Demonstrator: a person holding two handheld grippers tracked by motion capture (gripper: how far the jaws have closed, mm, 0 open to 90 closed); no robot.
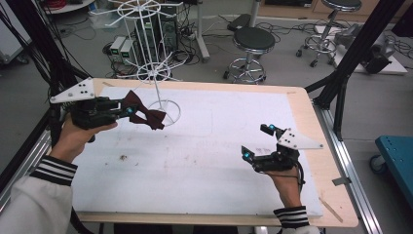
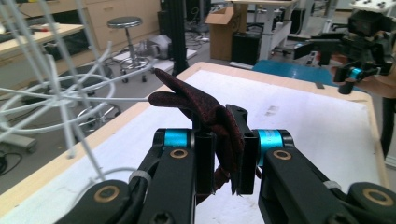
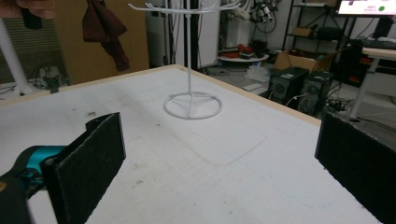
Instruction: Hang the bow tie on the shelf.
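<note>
A dark red bow tie (image 1: 143, 112) hangs in the air over the far left of the table, pinched at its middle by my left gripper (image 1: 127, 111). In the left gripper view the jaws are shut on the bow tie (image 2: 205, 109), whose loose wing sticks up beyond them. A white wire rack (image 1: 157, 73) stands just right of it on a ring base (image 1: 165, 113), with thin arms (image 2: 60, 93) close to the left of the tie. My right gripper (image 1: 257, 142) hovers open over the table's right side, with nothing between its pads (image 3: 95, 161).
The table (image 1: 302, 97) carries a white mat (image 1: 195, 146). Stools (image 1: 252, 46), computer cases and cables stand on the floor behind. A blue cart (image 1: 397, 153) sits at the right. A black frame post (image 1: 348, 68) rises by the far right corner.
</note>
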